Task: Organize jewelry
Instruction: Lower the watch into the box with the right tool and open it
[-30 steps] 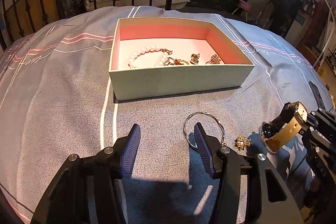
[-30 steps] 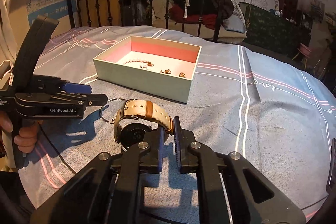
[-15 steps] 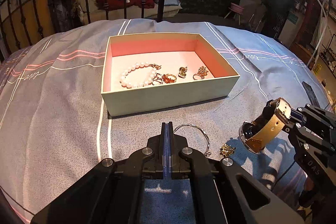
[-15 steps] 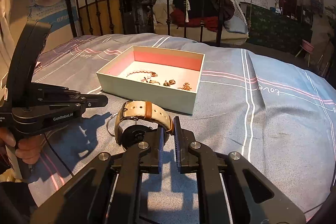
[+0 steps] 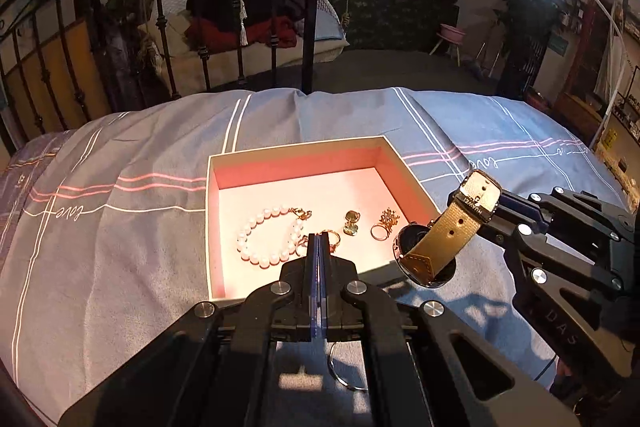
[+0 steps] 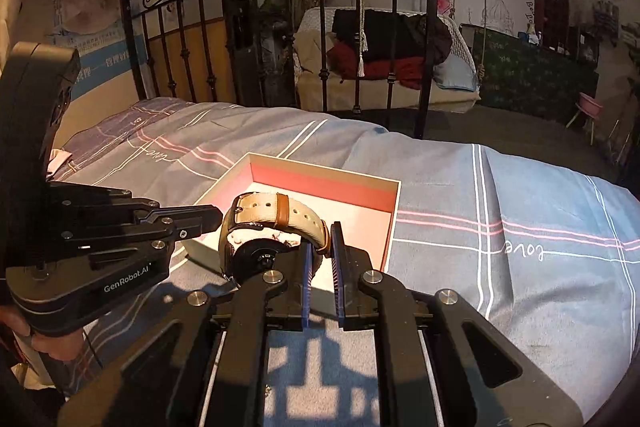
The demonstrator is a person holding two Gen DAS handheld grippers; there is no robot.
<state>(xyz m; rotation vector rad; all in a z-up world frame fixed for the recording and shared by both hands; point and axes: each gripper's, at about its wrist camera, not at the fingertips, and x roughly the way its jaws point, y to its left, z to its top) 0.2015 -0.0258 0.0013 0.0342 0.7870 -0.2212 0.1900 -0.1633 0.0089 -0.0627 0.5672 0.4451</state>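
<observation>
My left gripper (image 5: 319,241) is shut, and nothing shows between its pads. It hovers over the near edge of the pale box (image 5: 211,227) with its pink lining. Lower down, through the gap in the gripper frame, part of a silver bangle (image 5: 342,371) shows over the bedcover; I cannot tell whether it is held. My right gripper (image 6: 322,241) is shut on the beige strap of a watch (image 6: 276,211). The watch (image 5: 444,239) hangs at the box's near right corner. Inside lie a pearl bracelet (image 5: 264,239) and gold rings (image 5: 352,223).
The box (image 6: 394,219) sits on a grey-blue bedcover (image 5: 120,247) with white and pink stripes. A black iron bed frame (image 6: 424,39) stands behind it. A person's hand (image 6: 24,331) holds the left gripper handle at the left edge.
The left jaws went from wide open to shut beside the bangle. Both grippers then rose and moved forward to the box, the right one carrying the watch.
</observation>
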